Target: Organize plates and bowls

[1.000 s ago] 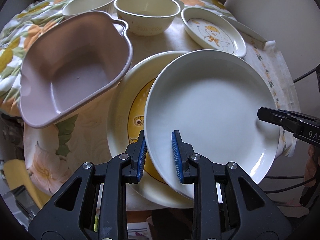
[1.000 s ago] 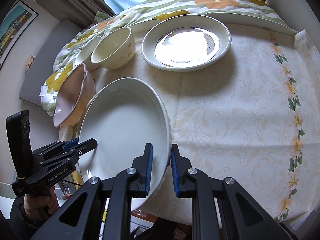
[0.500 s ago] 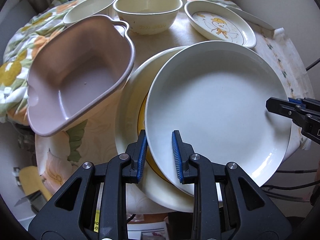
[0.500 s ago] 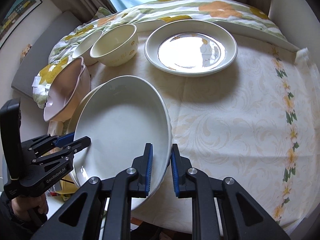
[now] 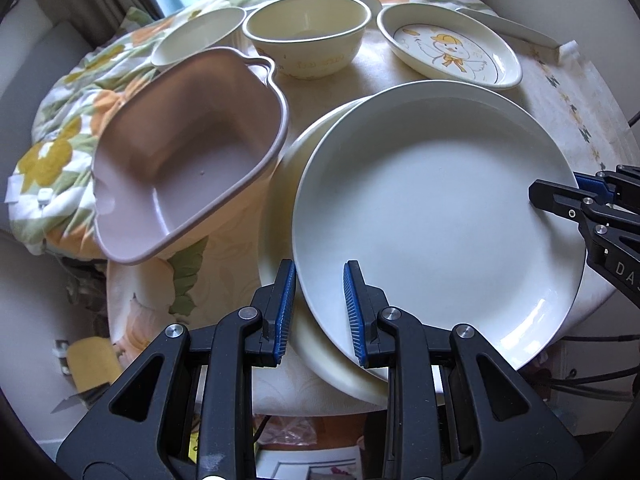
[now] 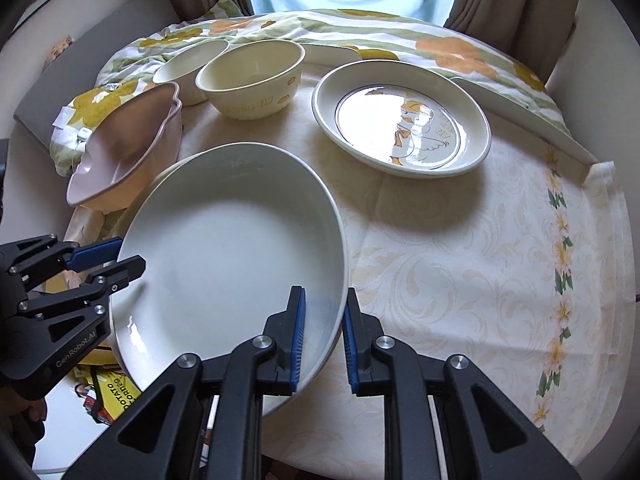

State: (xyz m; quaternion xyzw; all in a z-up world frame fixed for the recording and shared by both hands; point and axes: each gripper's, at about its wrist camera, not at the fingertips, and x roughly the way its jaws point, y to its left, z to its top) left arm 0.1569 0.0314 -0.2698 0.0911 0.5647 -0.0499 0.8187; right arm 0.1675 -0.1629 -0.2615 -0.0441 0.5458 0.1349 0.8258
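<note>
Your left gripper (image 5: 320,308) and right gripper (image 6: 323,336) both have fingers clenched on the white plate (image 5: 436,216) rim, opposite sides. Plate sits over a cream plate (image 5: 280,184), surface's near-left edge.

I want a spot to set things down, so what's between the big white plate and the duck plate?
Only bare tablecloth between the white plate and the duck plate, clearest in the right wrist view.

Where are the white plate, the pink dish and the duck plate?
white plate (image 5: 432,216), left wrist view, on its flat centre
pink dish (image 5: 188,160), left wrist view, on its inner floor
duck plate (image 6: 404,120), right wrist view, on the printed centre
</note>
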